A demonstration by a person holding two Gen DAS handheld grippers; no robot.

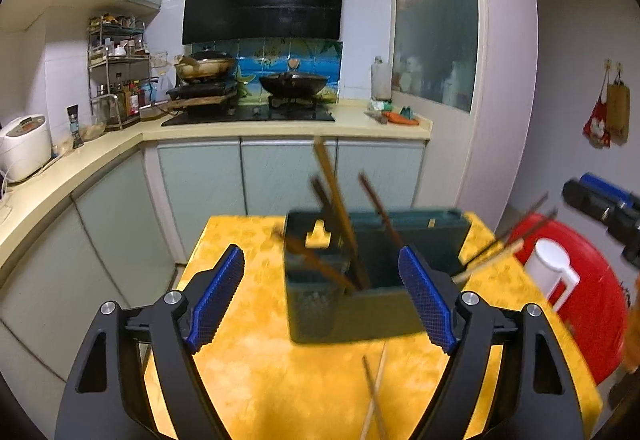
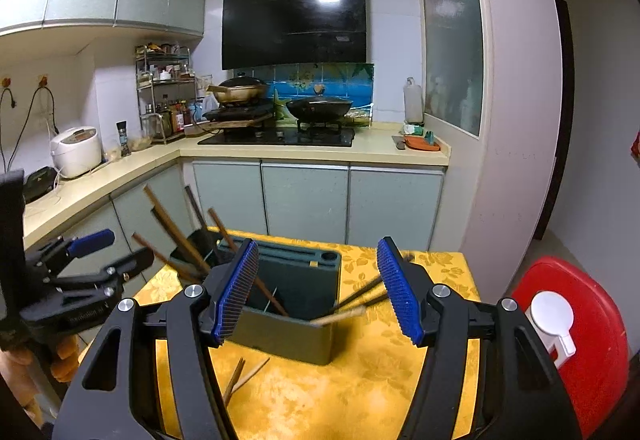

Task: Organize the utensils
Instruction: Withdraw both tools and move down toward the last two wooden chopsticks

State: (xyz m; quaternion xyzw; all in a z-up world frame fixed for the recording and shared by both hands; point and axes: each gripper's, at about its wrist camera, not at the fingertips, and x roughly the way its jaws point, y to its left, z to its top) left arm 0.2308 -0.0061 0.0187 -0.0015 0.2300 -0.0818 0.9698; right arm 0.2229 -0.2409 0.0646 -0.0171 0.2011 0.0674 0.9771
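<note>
Loose chopsticks (image 1: pixel 374 396): on table (image 1: pixel 260 380), just below my spread, empty left claw (image 1: pixel 320 300), long axis running away; right claw (image 2: pixel 318 290) spread too.

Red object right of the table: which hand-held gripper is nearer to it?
Right. The right hand-held gripper hovers at the table's side bordering the red object; the left hand-held gripper is at the far side, beyond the green holder.

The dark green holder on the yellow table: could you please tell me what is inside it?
Several brown chopsticks lean inside the dark green holder; its walls hide their lower ends.
</note>
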